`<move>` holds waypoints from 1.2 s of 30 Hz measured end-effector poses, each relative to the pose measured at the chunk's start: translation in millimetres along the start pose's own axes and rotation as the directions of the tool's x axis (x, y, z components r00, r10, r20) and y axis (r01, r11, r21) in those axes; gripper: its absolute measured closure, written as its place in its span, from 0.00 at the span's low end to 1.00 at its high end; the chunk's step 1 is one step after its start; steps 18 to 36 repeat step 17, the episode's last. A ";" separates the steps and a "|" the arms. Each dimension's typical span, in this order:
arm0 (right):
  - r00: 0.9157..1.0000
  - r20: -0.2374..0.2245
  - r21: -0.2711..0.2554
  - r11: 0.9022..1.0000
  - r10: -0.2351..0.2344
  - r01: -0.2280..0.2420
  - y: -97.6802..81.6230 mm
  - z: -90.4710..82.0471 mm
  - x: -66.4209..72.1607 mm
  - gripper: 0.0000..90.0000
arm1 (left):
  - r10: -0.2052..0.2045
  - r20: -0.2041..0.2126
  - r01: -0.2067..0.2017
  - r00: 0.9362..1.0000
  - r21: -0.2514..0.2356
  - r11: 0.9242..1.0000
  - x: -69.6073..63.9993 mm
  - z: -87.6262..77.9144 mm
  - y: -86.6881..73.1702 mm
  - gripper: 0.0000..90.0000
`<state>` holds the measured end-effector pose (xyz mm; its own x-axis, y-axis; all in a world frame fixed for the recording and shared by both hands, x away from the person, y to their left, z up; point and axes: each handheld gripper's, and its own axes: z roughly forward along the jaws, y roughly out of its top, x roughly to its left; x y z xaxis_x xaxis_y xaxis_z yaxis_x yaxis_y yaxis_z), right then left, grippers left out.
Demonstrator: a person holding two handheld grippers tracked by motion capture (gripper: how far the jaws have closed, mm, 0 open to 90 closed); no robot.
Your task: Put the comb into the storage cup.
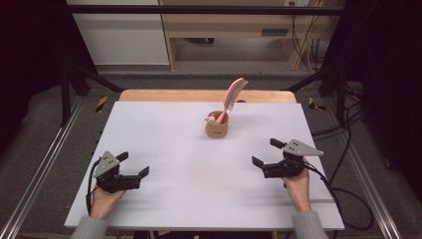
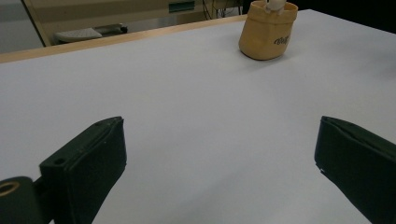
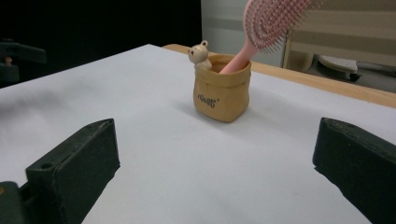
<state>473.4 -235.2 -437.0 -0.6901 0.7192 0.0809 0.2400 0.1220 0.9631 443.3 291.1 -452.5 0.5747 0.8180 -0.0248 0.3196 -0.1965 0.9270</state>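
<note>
Tan and sack-shaped, the holder [image 1: 217, 126] stands upright near the far middle of the white table [image 1: 199, 169]. Well to its near left, the left gripper [image 1: 135, 164] is held with jaws spread wide, nothing gripped. A pink brush [image 3: 261, 28] and small bear figure [image 3: 200, 53] are seen closely in the right gripper view. Well to the holder's near right, the right gripper [image 1: 266, 152] is likewise wide apart and empty.

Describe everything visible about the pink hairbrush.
The pink hairbrush stands handle-down in a small tan pot at the far middle of the white table. Its oval head leans up and right above the rim, thin bristles showing. It looks like plastic. Only the pot touches it; both grippers rest far off.
</note>
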 end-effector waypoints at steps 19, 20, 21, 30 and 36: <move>0.997 -0.030 0.011 0.998 0.065 -0.064 -31.9 -21.9 -12.5 0.00 | 0.005 0.005 -0.005 1.000 0.002 1.000 -0.7 0.5 0.1 0.02; 0.997 -0.030 0.011 0.998 0.065 -0.064 -31.9 -21.9 -12.5 0.00 | 0.005 0.005 -0.005 1.000 0.002 1.000 -0.7 0.5 0.1 0.02; 0.997 -0.030 0.011 0.998 0.065 -0.064 -31.9 -21.9 -12.5 0.00 | 0.005 0.005 -0.005 1.000 0.002 1.000 -0.7 0.5 0.1 0.02; 0.997 -0.030 0.011 0.998 0.065 -0.064 -31.9 -21.9 -12.5 0.00 | 0.005 0.005 -0.005 1.000 0.002 1.000 -0.7 0.5 0.1 0.02; 0.997 -0.030 0.011 0.998 0.065 -0.064 -31.9 -21.9 -12.5 0.00 | 0.005 0.005 -0.005 1.000 0.002 1.000 -0.7 0.5 0.1 0.02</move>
